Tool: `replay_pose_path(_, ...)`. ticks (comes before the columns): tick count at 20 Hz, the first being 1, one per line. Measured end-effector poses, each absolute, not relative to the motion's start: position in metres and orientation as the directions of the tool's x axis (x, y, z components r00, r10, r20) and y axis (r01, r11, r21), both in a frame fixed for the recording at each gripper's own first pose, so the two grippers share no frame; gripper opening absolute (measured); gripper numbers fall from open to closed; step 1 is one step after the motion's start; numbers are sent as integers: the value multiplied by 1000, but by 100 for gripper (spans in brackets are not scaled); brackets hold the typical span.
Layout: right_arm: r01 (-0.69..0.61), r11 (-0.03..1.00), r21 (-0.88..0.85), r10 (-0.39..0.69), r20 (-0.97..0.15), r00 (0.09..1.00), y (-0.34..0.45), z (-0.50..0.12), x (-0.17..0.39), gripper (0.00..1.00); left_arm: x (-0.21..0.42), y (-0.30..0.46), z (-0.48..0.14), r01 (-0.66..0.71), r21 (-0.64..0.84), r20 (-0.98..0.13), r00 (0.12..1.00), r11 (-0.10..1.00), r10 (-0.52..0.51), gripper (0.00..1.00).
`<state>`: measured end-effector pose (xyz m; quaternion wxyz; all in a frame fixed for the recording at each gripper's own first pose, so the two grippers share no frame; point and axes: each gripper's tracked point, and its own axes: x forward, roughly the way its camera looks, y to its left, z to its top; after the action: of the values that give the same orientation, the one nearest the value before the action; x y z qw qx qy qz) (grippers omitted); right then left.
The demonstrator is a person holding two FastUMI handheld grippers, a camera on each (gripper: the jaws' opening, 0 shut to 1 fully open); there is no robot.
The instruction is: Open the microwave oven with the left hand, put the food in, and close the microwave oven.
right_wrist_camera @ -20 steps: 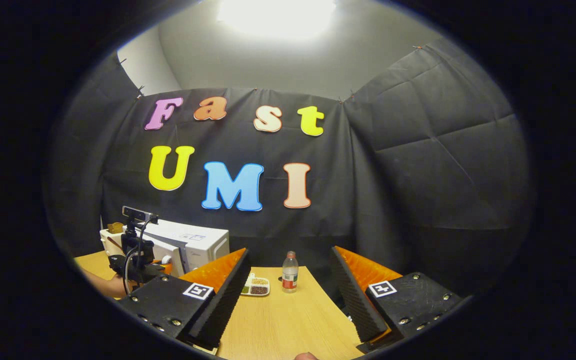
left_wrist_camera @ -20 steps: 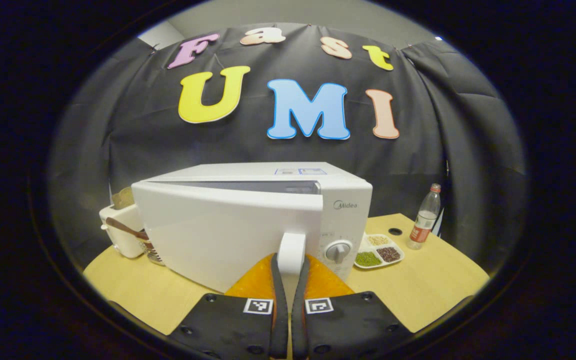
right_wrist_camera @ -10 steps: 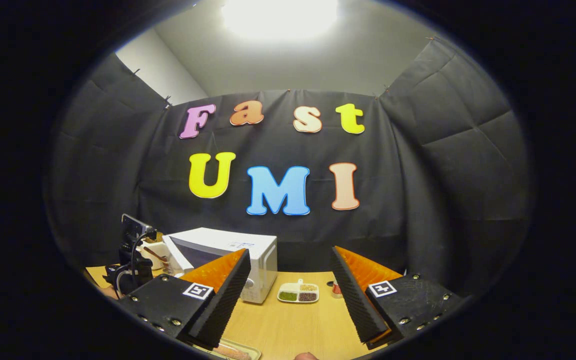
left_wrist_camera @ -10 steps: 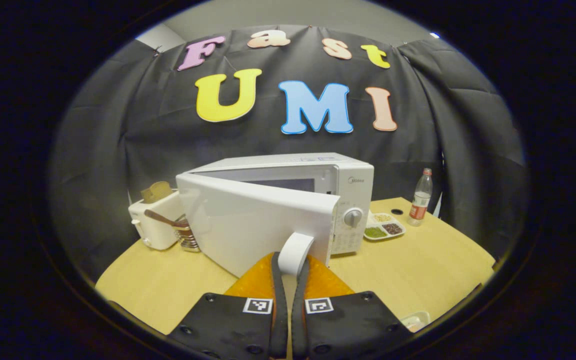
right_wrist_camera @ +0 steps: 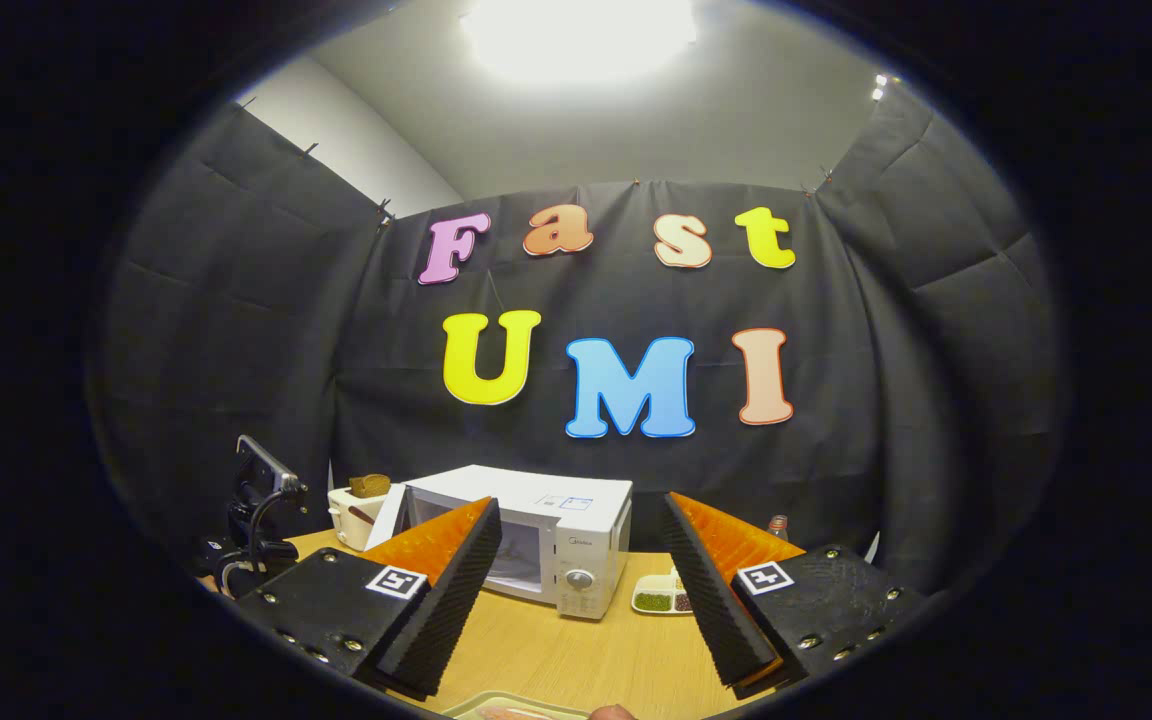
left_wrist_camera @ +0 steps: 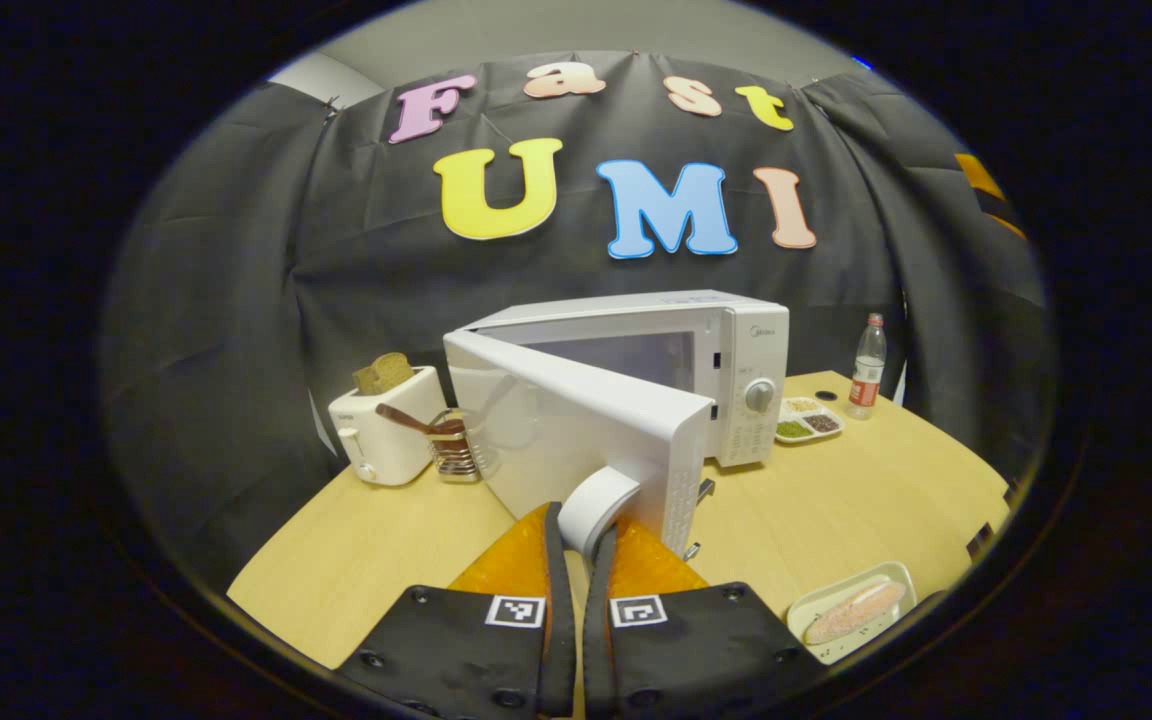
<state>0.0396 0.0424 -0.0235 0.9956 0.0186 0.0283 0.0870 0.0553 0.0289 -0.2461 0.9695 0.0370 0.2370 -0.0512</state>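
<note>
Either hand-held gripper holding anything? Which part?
Left hand-held gripper clamps the microwave door by its handle. Right hand-held gripper is open, holding nothing.

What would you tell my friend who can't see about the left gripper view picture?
The left gripper is shut on the handle of a white microwave, whose door is swung partly open. A tray of food waits on the wooden table, near a toaster.

In the right gripper view, your own fingers (right_wrist_camera: 456,585) cover the left part of the microwave (right_wrist_camera: 566,545) and most of the divided dish (right_wrist_camera: 658,598). The tray (right_wrist_camera: 511,708) is cut off at the bottom edge. In the left gripper view, the bottle (left_wrist_camera: 867,366) label is too small to read.
</note>
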Motion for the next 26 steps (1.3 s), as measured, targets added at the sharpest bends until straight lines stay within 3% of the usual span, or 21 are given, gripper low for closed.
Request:
replay_pose_path(15, -131, 991, 7, 131, -45, 990, 120, -20, 47, 97, 29, 137, -248, 118, 32, -450, 888, 992, -92, 11)
replay_pose_path(22, -207, 978, -12, 207, -23, 978, 151, -4, 51, 97, 26, 166, -252, 100, -10, -458, 884, 995, -93, 12)
replay_pose_path(26, -276, 961, -29, 275, -46, 960, 147, -15, 55, 97, 15, 170, -254, 13, -72, -470, 882, 997, -46, 14)
